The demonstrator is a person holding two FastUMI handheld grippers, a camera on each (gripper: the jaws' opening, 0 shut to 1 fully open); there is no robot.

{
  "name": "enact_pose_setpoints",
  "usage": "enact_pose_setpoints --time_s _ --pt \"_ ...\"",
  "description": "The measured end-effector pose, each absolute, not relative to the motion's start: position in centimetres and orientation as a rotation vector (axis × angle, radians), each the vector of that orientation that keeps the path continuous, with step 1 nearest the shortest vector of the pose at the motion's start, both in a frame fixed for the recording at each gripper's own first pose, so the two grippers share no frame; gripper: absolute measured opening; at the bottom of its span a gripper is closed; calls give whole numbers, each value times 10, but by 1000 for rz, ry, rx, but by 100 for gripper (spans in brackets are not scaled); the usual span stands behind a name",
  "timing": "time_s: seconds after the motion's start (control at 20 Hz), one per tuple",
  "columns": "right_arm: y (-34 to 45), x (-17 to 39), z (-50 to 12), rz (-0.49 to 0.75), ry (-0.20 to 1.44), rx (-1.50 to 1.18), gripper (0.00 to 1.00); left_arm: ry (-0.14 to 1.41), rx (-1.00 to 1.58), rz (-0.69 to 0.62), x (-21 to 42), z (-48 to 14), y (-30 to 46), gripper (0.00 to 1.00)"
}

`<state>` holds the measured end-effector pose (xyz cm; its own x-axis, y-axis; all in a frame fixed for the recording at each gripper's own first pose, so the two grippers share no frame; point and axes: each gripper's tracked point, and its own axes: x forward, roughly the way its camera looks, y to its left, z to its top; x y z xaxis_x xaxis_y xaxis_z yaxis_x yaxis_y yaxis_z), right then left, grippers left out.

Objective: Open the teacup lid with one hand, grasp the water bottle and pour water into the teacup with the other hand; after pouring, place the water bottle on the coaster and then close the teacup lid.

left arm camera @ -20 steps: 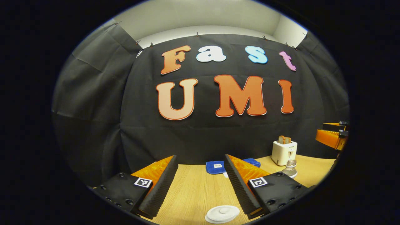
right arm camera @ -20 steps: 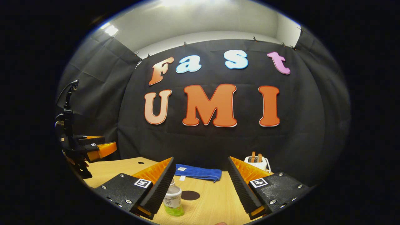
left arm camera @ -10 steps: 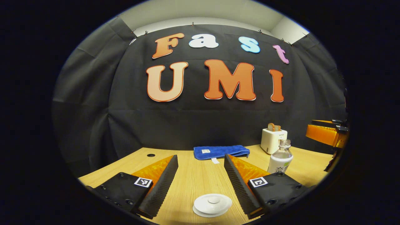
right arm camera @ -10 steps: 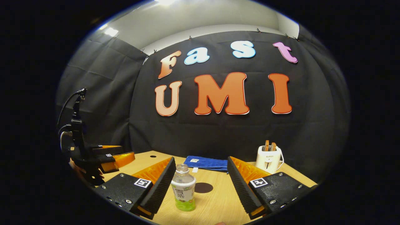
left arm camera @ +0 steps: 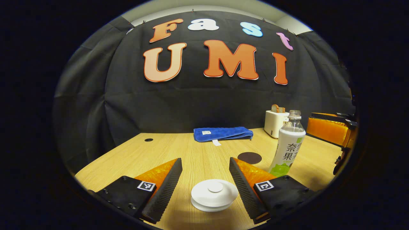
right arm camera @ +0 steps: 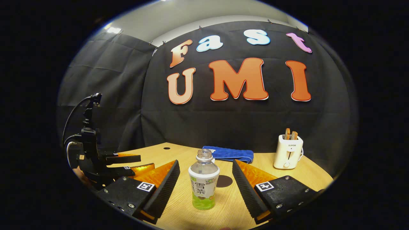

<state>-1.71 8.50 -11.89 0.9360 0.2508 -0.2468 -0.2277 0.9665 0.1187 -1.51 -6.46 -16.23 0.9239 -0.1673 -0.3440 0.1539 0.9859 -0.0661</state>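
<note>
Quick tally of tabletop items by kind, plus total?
Lidded teacup: 1
Water bottle: 1
Coaster: 1
Blue towel: 1
Toaster: 1
Total: 5

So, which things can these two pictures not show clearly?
- Teacup body: left gripper view, the white lid covers it.
- Water level: both views, the label wraps the water bottle.
- Coaster: right gripper view, the bottle hides its left part.
- Toaster: left gripper view, partly behind the bottle.

bright overhead light | soft shadows | sharp focus | fisheye-bent edges
</note>
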Motion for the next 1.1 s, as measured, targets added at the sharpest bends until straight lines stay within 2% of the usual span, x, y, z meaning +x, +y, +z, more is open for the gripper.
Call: enact_pose_setpoints --time_s 0.4,0.5,0.55,0.65,0.7,0.8,0.85,0.95,1.0,1.1 --pt "79 -16 -139 235 312 100 99 438 47 -202 -14 -196 -79 98" --pt "77 -16 -144 231 330 110 99 437 71 -196 -13 -197 -78 94" --pt "76 -17 -148 230 343 114 99 430 73 -198 -12 -197 -79 76" --pt "74 -18 -152 226 358 121 99 449 80 -204 -12 -203 -80 69" --pt "73 -18 -154 225 363 124 99 459 83 -196 -14 -203 -78 69" --pt "71 -17 -156 221 365 130 99 476 78 -201 -11 -209 -79 55" --pt "71 -16 -157 221 367 133 99 469 80 -202 -10 -207 -78 58" --pt "68 -15 -161 218 377 137 99 480 86 -207 -10 -210 -81 53" --pt "67 -16 -163 216 382 138 99 477 83 -212 -9 -212 -84 64" --pt "65 -16 -166 214 392 140 99 475 97 -206 -10 -209 -81 47"
